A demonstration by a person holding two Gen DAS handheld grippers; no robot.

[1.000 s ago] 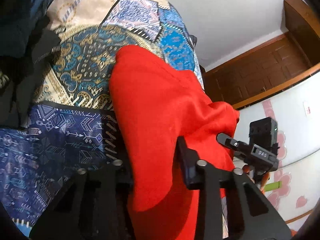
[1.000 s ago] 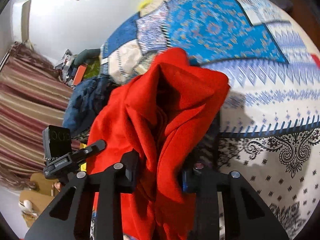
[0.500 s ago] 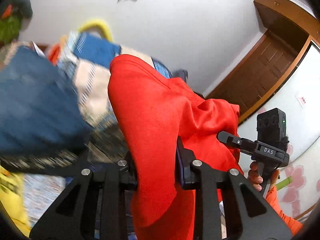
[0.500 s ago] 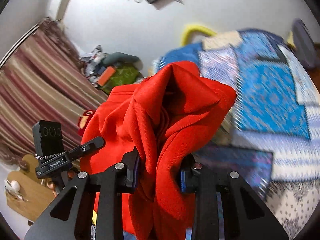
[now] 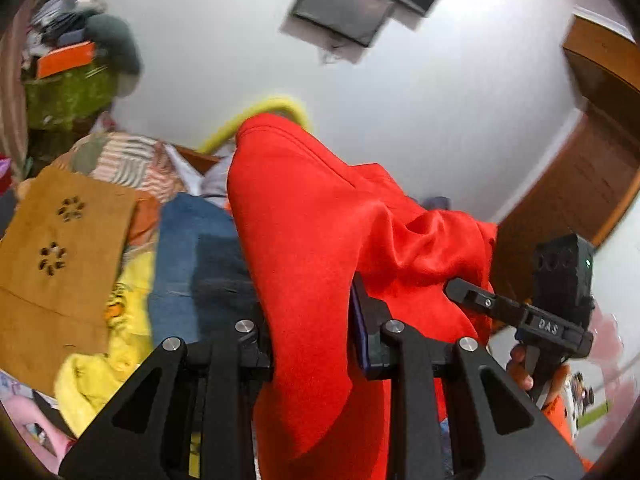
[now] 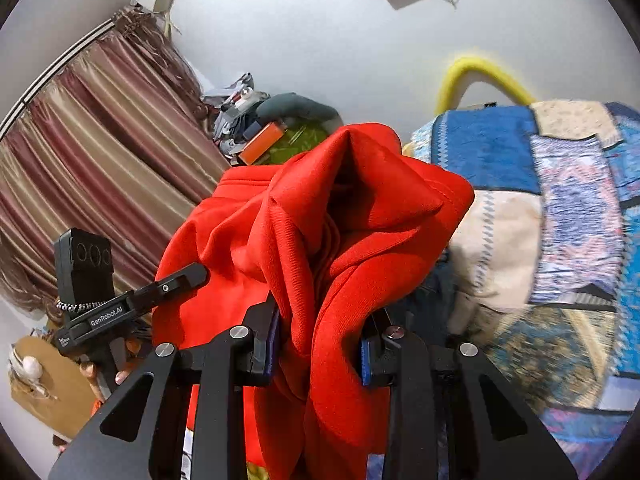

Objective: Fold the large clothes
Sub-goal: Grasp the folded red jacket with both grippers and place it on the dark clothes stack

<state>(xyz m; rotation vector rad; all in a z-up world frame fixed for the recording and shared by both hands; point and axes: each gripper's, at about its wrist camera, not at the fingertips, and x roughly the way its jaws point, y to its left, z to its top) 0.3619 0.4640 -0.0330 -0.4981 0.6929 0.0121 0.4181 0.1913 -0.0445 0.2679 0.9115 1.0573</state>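
- patchwork bedspread (image 6: 500,152) under and behind everything; pile of other clothes (image 5: 180,264) to the side
- red garment (image 5: 304,248) hangs bunched in the air between both tools, off the bed
- looks soft, fairly thick knit, limp, probably medium weight, not slippery; best held at hem or shoulder edges, not mid-bunch
- left gripper (image 5: 312,344): jaws narrow, clamped on a thick fold that spills up and over them
- right gripper (image 6: 320,340): same, pinching a wad of red cloth, folds heaped above the fingers
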